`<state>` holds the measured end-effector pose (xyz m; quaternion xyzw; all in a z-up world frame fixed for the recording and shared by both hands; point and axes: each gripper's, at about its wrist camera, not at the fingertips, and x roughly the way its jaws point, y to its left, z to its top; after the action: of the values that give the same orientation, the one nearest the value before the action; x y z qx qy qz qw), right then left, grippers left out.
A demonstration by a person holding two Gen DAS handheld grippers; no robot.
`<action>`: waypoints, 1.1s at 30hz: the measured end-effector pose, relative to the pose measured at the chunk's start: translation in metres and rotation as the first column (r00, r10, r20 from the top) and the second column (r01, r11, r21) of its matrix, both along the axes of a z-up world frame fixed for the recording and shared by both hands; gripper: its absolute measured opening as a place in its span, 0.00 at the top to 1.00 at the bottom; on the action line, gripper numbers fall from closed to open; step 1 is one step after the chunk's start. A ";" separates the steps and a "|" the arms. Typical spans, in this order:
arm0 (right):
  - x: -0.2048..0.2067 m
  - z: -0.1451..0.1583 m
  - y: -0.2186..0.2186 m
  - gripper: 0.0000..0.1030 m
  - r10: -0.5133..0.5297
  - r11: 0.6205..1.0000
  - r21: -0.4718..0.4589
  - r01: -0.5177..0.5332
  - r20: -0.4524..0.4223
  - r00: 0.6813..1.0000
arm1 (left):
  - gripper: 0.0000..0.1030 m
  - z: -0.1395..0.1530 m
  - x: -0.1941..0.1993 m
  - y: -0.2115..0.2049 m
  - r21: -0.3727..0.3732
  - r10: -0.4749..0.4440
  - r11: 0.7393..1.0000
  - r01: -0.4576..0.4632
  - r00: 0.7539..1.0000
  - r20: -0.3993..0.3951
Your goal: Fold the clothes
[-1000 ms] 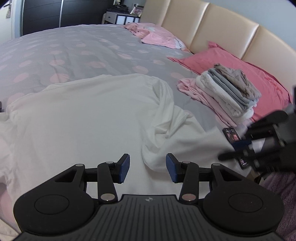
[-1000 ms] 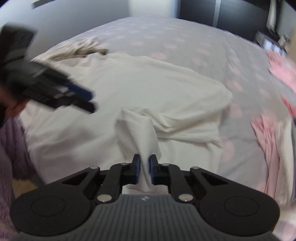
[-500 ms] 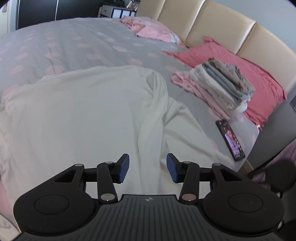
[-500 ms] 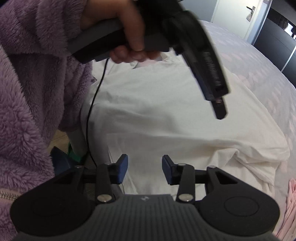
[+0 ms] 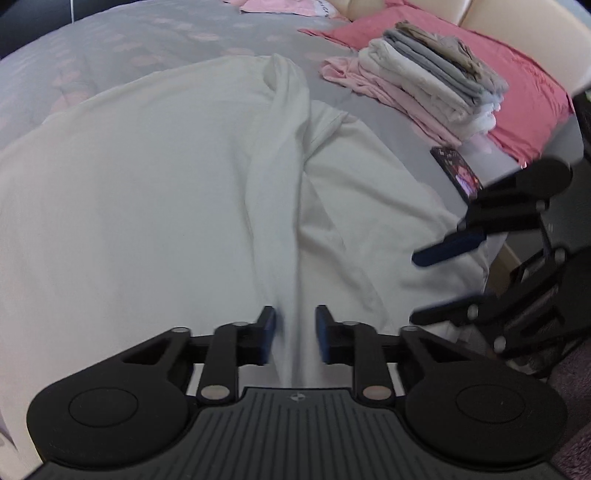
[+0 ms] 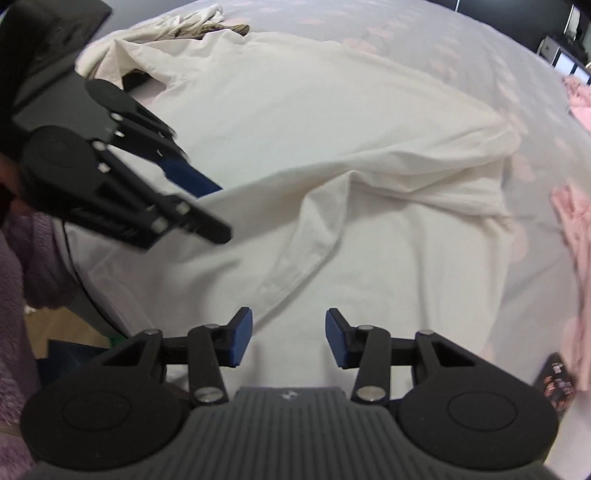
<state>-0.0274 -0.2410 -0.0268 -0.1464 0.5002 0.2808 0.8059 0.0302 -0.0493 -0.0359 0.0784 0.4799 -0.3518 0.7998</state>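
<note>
Shirt point(image 5: 147, 192), white, is spread across the middle of both wrist views on the bed point(image 5: 110, 48), with a long ridge of bunched cloth running from upper centre down to the lower centre of the left view. A second ago a sleeve fold was clamped in the right gripper point(image 6: 289, 341); it has since been let go, and the sleeve point(image 6: 317, 236) now lies flat, angled toward lower centre of the right view. The right jaws are seen wide apart, with nothing between them. The left gripper point(image 5: 293, 334) has been brought down over the ridge; its jaws are apart, narrower than half a second ago, with the ridge between the pads, not yet pinched. The release is judged to end one fold step; a grasp on the ridge is judged to be next.

The shirt's near hem is lost under both gripper bodies. The sleeve hem sits just above the right pads. In the left view the right gripper is seen at right centre, near the shirt's right edge, so crossing there is tight. A phone point(image 5: 458, 170) lies just beside that edge, and a folded stack point(image 5: 432, 77) on a pink pillow point(image 5: 524, 99) fills the upper right. Open bedspread is left along the top of both views. Unfolded clothes point(image 6: 184, 26) are bunched at the upper left of the right view.
</note>
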 end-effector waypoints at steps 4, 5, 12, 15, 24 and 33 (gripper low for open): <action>-0.007 -0.008 0.011 0.56 0.059 0.997 -0.048 -0.059 0.000 0.998 | 1.00 0.004 0.009 0.014 -0.037 0.060 0.997 -0.061 0.998 -0.017; -0.008 -0.013 0.014 0.56 0.068 0.996 -0.063 -0.068 -0.005 0.998 | 1.00 0.005 0.012 0.018 -0.046 0.075 0.996 -0.076 0.997 -0.022; -0.010 -0.033 0.006 0.55 0.050 0.991 -0.121 -0.058 -0.069 0.996 | 1.00 0.000 0.035 0.066 0.025 0.305 0.952 -0.305 0.952 0.002; -0.011 -0.032 0.003 0.54 0.049 0.992 -0.114 -0.057 -0.076 0.996 | 1.00 -0.008 0.038 0.078 0.052 0.361 0.931 -0.361 0.932 -0.007; 0.002 -0.026 -0.012 0.53 0.013 0.995 -0.097 -0.019 -0.062 0.998 | 0.81 0.015 0.000 0.050 0.012 0.199 0.980 -0.201 0.977 0.071; 0.033 -0.002 -0.054 0.50 -0.071 0.984 -0.163 0.075 0.031 0.997 | 0.59 0.001 -0.054 -0.036 0.093 0.018 0.995 -0.024 0.998 0.066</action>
<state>0.0060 -0.2947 -0.0291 -0.1973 0.5165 0.2073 0.8071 -0.0238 -0.0850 -0.0351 0.1223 0.4702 -0.3179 0.8141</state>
